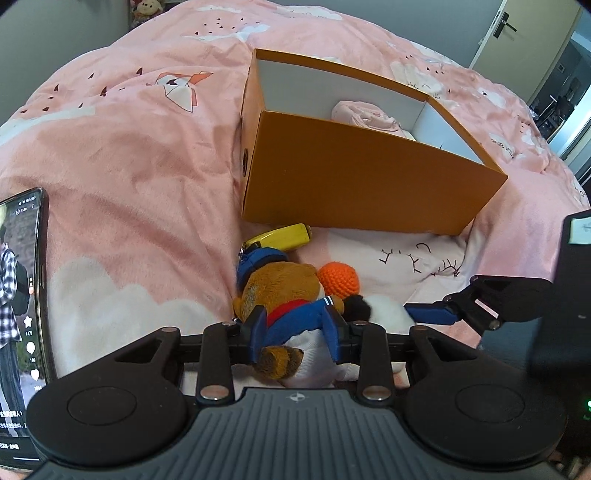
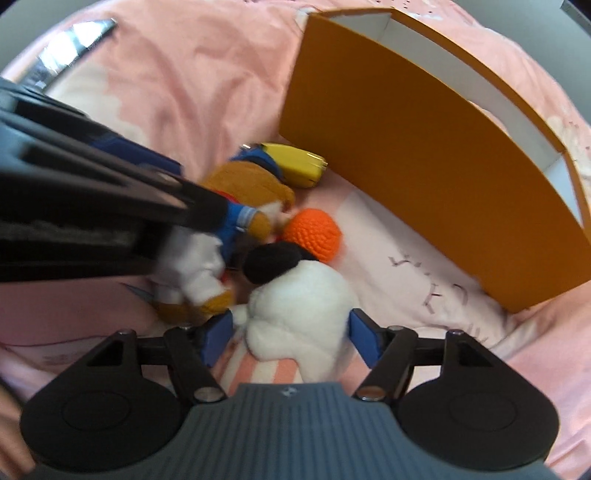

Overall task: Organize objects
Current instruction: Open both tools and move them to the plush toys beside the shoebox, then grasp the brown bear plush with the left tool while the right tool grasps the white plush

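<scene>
Soft, even daylight, with no hard shadows. The right wrist view is motion-blurred. Both views bend strongly at their dark corners.

bed: pink quilt [image 1: 140,184] with white clouds and a folded-paper bird print, spread under and all round the claw | phone [image 1: 22,314]: lit screen showing a video, lying on the quilt far left of the claw | door [image 1: 517,33]: pale, dark handle, far upper right beyond the bed | plush toy [image 1: 147,7]: far upper left, cropped
</scene>
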